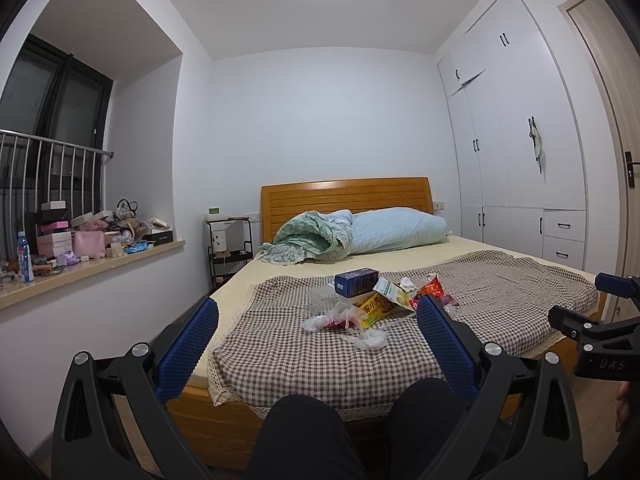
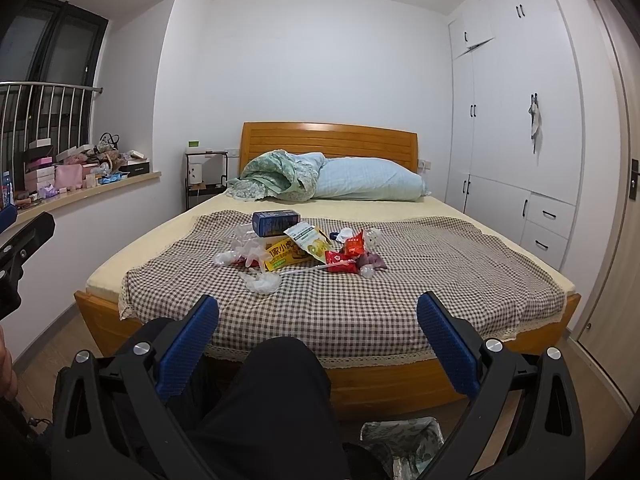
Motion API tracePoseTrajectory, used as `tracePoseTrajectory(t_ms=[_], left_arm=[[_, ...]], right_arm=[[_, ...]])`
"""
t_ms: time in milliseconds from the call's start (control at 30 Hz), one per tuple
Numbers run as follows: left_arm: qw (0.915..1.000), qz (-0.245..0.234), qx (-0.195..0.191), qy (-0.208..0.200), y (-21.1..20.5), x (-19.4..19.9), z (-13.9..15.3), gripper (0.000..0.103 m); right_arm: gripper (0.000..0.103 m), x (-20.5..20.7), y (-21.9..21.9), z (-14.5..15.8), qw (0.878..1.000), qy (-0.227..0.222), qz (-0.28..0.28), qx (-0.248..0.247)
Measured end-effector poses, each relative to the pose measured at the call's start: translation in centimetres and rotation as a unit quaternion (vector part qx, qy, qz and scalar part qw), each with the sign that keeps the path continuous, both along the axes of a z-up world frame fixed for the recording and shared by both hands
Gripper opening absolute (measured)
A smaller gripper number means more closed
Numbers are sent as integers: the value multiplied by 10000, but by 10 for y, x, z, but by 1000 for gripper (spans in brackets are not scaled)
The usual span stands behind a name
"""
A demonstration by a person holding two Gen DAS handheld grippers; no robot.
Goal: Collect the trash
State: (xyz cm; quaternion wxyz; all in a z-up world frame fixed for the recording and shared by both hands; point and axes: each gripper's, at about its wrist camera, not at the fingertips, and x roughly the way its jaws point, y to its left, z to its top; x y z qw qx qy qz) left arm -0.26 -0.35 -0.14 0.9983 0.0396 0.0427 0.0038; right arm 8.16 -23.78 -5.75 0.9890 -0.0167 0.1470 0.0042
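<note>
The bed (image 2: 400,292) fills the middle of both views, its checked cloth (image 2: 420,280) spread over the near half, and the trash lies in one loose heap (image 2: 304,248) at the centre of that cloth: a dark blue box (image 2: 276,218) on top at the back, a yellow snack packet (image 2: 286,258) below it, red wrappers (image 2: 348,254) to the right, and crumpled clear plastic (image 2: 264,283) at the near left edge. A lined bin (image 2: 404,442) stands on the floor at the bottom of the right wrist view, beside the person's dark trouser leg; its plastic liner is visible, but whether anything lies inside cannot be told. Both tongs are released, jaws spread wide and empty: the left tongs (image 1: 318,330) and the right tongs (image 2: 318,330) hang before the foot of the bed, well apart from the heap. The collecting looks not yet begun. A good start would be to reach first for the stiff blue box, which should grip cleanly, then pinch the thin plastic low against the cloth without catching the cloth itself, carrying each piece down to the bin.
</note>
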Motion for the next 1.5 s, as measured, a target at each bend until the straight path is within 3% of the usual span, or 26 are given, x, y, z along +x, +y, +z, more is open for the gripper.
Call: tracePoseTrajectory(t_ms=[567,1000,1200,1500], left_arm=[[10000,-19,-12,14,1,-1,1,96],[9995,-99,11,307,-1,19,-7,96],[9980,-121,-53,623,3,53,-20,96],[9955,-47,204,920,16,142,-43,96]], right_arm=[[95,1,-3,-2,9999,48,-91,55],[95,16,0,-13,9996,281,-78,-2],[95,38,-1,-27,9989,459,-122,4],[95,112,-6,-52,9963,814,-205,-171]])
